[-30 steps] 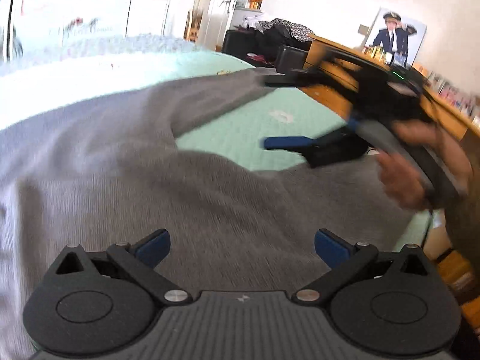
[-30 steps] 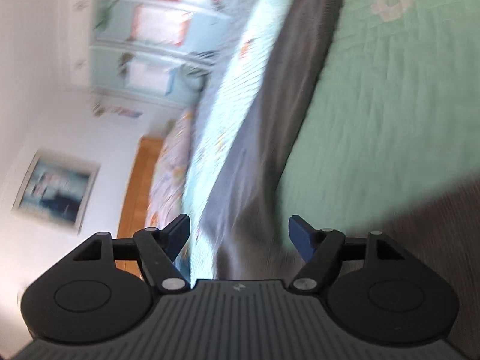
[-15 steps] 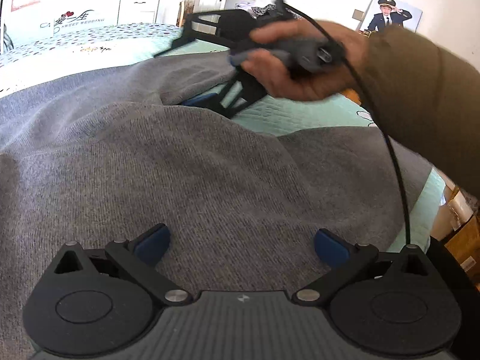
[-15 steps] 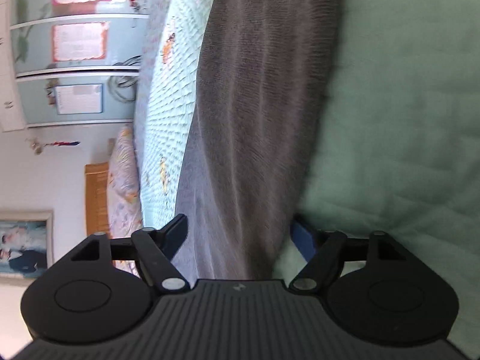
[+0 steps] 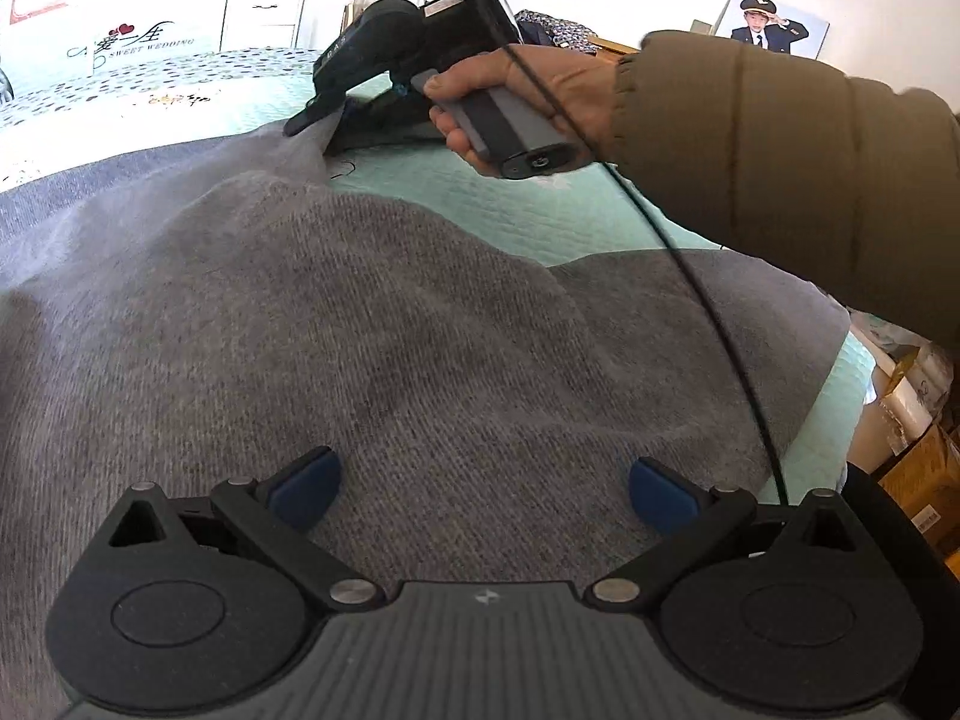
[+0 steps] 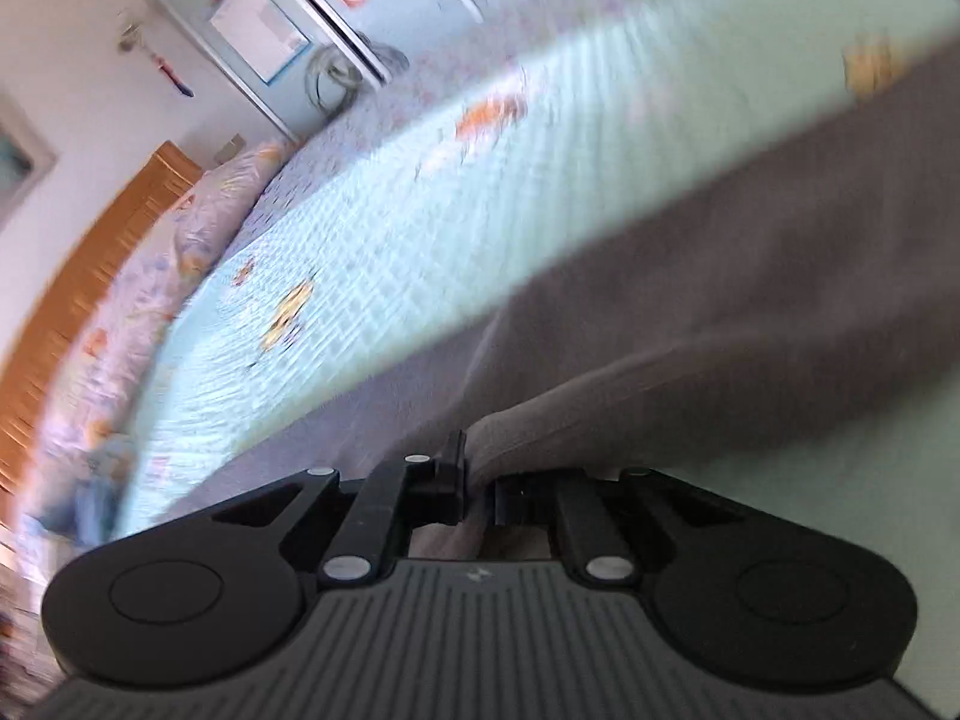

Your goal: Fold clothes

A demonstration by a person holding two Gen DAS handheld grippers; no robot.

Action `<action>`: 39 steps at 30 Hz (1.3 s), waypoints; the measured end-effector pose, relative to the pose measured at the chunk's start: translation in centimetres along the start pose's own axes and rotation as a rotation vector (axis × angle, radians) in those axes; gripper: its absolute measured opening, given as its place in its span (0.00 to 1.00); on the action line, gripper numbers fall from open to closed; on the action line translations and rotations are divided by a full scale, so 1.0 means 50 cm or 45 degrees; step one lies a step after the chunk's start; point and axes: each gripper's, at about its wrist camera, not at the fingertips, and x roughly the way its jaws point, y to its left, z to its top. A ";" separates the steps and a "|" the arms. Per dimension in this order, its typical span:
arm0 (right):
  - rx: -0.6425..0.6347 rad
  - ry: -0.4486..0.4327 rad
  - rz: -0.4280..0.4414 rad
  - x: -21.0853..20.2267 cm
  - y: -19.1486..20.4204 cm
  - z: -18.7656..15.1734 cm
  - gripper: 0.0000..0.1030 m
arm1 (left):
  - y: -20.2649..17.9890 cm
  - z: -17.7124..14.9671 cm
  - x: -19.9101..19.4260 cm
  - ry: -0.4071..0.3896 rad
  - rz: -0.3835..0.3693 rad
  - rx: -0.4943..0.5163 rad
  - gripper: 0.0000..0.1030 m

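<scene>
Right gripper (image 6: 478, 480) pinches the grey garment (image 5: 384, 348) (cardboard boxes' (image 5: 918, 480) contents unclear).

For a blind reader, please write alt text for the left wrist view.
The right gripper, held in a hand with an olive sleeve, is shut on an edge of a grey sweater and lifts it off a green bedspread. In front, the left gripper is open over the sweater.

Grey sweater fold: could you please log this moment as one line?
right gripper: jaws just closed on grey sweater sleeve edge | left gripper: jaws open over sweater body | surface: green bedspread
</scene>
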 end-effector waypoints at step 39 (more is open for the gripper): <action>-0.406 0.595 0.444 -0.155 0.276 -0.291 0.40 | 0.207 -0.016 -0.213 0.164 0.370 -0.269 0.94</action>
